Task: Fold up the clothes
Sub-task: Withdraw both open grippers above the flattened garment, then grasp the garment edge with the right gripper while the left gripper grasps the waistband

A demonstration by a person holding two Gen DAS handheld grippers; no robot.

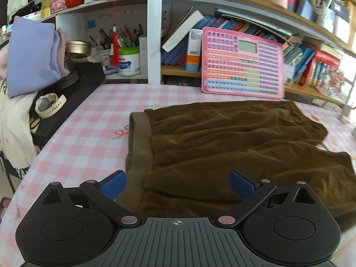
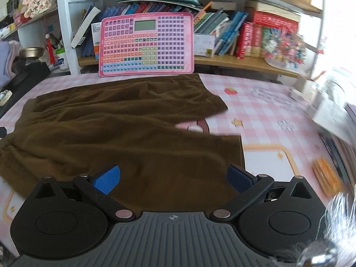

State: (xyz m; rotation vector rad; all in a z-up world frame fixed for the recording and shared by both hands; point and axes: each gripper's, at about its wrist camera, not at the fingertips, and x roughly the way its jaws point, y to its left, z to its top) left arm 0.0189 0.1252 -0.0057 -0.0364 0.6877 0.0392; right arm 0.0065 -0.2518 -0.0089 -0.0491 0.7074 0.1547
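Cluttered study corner here: bookshelves (image 2: pixel 222 33) packed along the back, a pink keyboard toy (image 2: pixel 146 44) propped against them, and a pink checked tablecloth (image 1: pixel 89 133) over the desk we're working on. A stack of clothes with a lilac piece (image 1: pixel 33 55) on top sits off to the left, next to a white watch (image 1: pixel 47 105).

The brown shorts (image 1: pixel 222 144) lie spread flat across the middle of the cloth, waistband (image 1: pixel 140 144) at the left, the two legs running off to the right with a gap between them showing the tablecloth.

Our left gripper (image 1: pixel 178 184) hovers over the near waistband corner, tongs wide apart, nothing between them. Our right gripper (image 2: pixel 173 178) is over the near leg by its hem, also spread wide and holding nothing.

Going by this, we reckon it's a lengthwise fold, near leg over far leg. Tips for doing it well:
- pinch both layers right at the near edge, waistband and hem
- lift both ends together so the fabric doesn't sag or twist
- carry it over and line up the waistband ends before letting go

The fabric looks soft and a bit rumpled, so a shallow grab may slip.
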